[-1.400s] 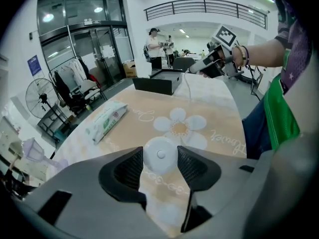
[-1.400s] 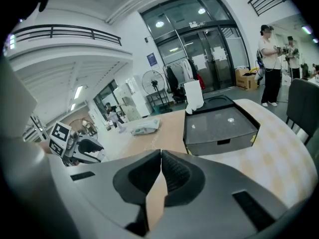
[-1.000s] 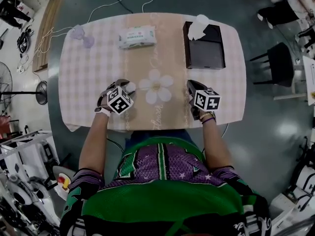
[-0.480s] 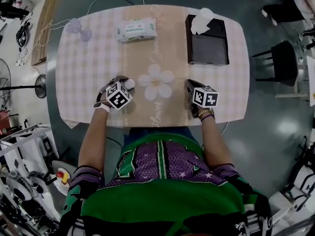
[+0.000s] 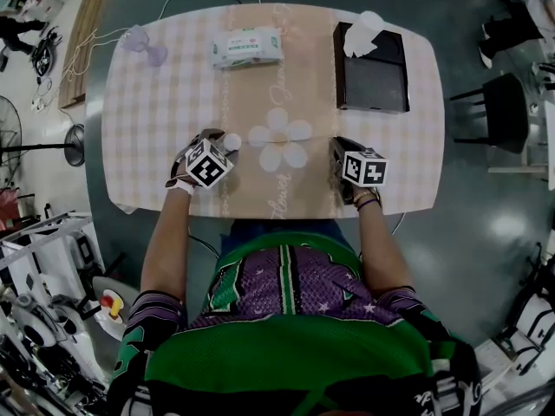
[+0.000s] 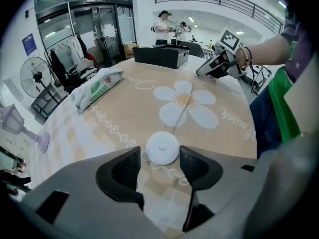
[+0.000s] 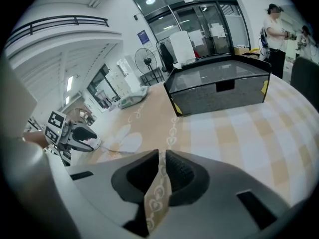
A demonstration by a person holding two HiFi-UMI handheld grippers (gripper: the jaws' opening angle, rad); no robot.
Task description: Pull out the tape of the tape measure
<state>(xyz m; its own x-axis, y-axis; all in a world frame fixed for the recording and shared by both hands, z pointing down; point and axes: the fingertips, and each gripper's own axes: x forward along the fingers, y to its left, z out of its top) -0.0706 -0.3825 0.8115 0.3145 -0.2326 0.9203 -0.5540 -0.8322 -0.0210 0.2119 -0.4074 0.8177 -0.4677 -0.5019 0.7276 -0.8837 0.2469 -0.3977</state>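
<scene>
The white round tape measure lies on the tablecloth, right between the tips of my left gripper. Those jaws are opening, and the pads stand just clear of the case. A thin line of tape runs from the case across the flower print toward my right gripper. In the right gripper view, my right gripper shows only a narrow slit; its jaws are opening with nothing between them. The tape lies on the cloth to its left. From the head view, the tape measure sits at the left gripper.
A wipes pack and a black box with a white tissue sit at the table's far side. A small purple fan is at the far left corner. A dark chair stands right of the table.
Both grippers stay at nearly the same spots near the table's front edge. The head view has shifted slightly.
</scene>
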